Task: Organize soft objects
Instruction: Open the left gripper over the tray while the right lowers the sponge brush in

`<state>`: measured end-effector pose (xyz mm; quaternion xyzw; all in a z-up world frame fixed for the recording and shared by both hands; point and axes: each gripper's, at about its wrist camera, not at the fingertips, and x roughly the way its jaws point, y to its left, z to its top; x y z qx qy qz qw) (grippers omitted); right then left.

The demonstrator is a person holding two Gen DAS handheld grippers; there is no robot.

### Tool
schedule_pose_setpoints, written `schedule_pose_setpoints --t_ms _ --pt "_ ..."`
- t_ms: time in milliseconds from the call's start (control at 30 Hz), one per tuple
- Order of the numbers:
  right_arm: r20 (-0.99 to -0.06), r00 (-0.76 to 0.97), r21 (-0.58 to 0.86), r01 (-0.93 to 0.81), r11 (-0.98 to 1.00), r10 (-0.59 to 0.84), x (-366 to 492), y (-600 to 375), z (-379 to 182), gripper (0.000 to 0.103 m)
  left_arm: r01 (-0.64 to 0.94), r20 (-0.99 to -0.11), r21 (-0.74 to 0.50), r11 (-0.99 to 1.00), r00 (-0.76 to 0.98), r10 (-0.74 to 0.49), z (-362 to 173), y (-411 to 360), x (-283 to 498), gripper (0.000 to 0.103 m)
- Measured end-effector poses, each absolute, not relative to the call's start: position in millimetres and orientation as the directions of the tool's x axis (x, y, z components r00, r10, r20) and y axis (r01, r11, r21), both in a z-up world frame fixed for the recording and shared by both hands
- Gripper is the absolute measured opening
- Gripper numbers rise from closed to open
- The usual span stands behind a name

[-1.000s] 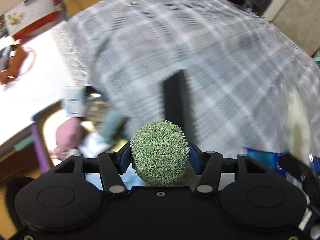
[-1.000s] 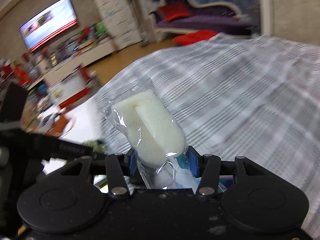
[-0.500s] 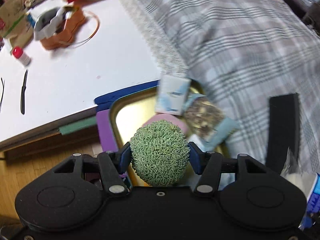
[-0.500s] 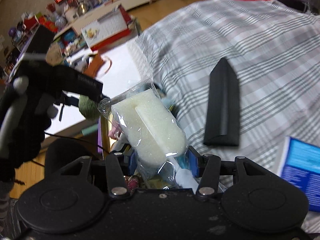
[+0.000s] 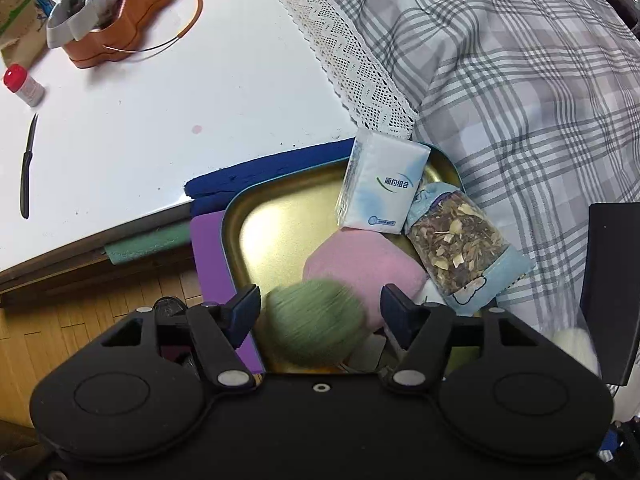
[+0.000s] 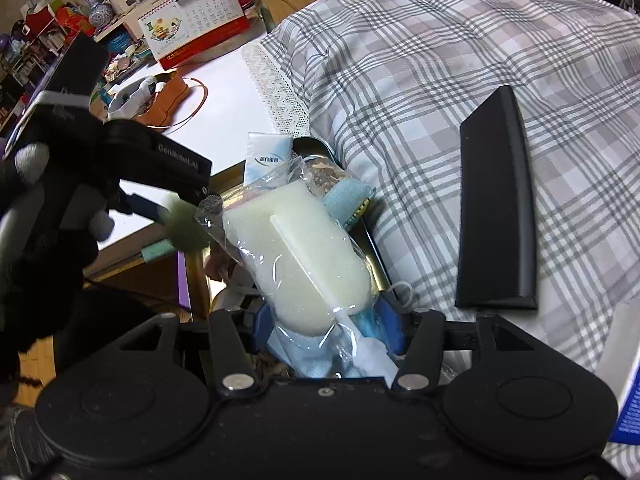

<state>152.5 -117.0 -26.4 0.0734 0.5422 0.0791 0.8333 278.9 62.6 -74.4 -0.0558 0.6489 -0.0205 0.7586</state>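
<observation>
Jaws of our left hand-held gripper (image 5: 320,312) have just been opening and now stand apart, clear of the round green curly-textured scrubber ball (image 5: 316,332), which shows blurred between them, apparently dropping toward the gold metal tray (image 5: 272,236) below. Our right hand-held gripper (image 6: 328,336) has likewise been opening; the white foam sponge in its clear plastic wrapper (image 6: 296,256) sits between the blue pads, and we cannot tell whether they press on it at all. Outward from there, the tray already holds a pink soft cushion-like block (image 5: 360,268), a white-and-blue tissue pack (image 5: 380,184) and a clear-fronted blue sachet of dried herbs (image 5: 460,256), so we judge the sorting well along, with the ball and sponge as the items in hand. A long black case (image 6: 496,200) lies apart on the grey plaid bedspread (image 5: 520,80); whether it belongs to the job we cannot say. The white surface (image 5: 140,112) beside the tray carries an orange tin (image 5: 112,40). Compared with half a second ago, both grippers were clamped on their loads, and we were less squarely over the tray.
</observation>
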Motion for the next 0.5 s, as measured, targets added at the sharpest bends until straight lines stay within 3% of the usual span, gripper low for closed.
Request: schedule_pose_setpoints --t_ms 33,500 --pt "-0.892 0.399 0.210 -0.047 0.977 0.211 156 -116 -28 0.061 -0.040 -0.982 -0.108 0.993 0.163 -0.100 -75 62 280 0.064" --pt "-0.902 0.392 0.185 -0.033 0.982 0.183 152 -119 -29 0.062 -0.039 -0.967 -0.070 0.997 0.250 -0.058 -57 67 260 0.068"
